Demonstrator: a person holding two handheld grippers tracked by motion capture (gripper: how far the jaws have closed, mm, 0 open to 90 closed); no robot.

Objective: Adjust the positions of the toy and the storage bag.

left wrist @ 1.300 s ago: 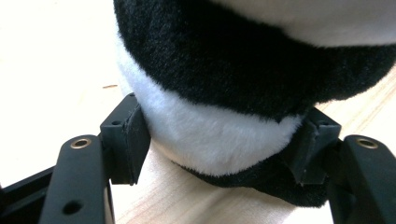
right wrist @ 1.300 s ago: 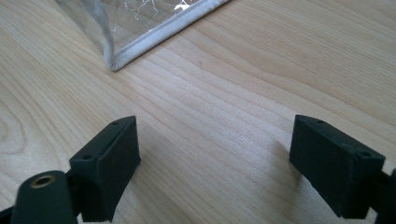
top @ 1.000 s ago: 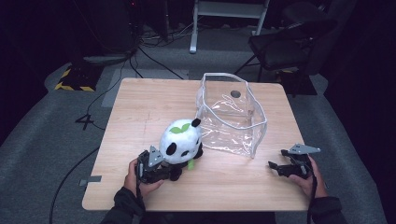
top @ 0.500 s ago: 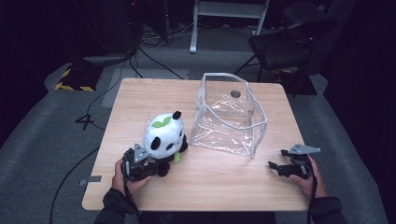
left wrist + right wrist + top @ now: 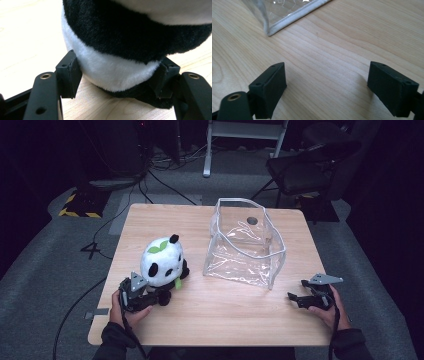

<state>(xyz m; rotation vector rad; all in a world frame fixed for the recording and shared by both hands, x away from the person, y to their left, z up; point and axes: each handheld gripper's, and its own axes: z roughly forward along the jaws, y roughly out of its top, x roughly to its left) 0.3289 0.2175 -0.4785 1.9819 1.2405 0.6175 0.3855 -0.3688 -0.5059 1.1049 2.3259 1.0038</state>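
Note:
A panda plush [image 5: 161,262], black and white with a green leaf on its head, sits upright on the left part of the wooden table [image 5: 220,320]. My left gripper [image 5: 154,295] lies at its base. In the left gripper view its pads [image 5: 72,75] press into the plush's white and black fur [image 5: 112,62] from both sides. A clear plastic bag [image 5: 245,250] with a white rim stands open at the table's middle right. My right gripper [image 5: 296,292] rests near the front right edge, jaws open over bare wood [image 5: 327,87], and the bag's corner [image 5: 287,12] lies just beyond them.
A dark chair [image 5: 305,165] and a white stand [image 5: 245,135] are on the floor behind the table. Cables [image 5: 160,180] run across the floor at the back left. Bare wood lies between the plush and the bag.
My left gripper has slid to the left along the table, taking the panda plush away from the bag. The right gripper has stayed where it was.

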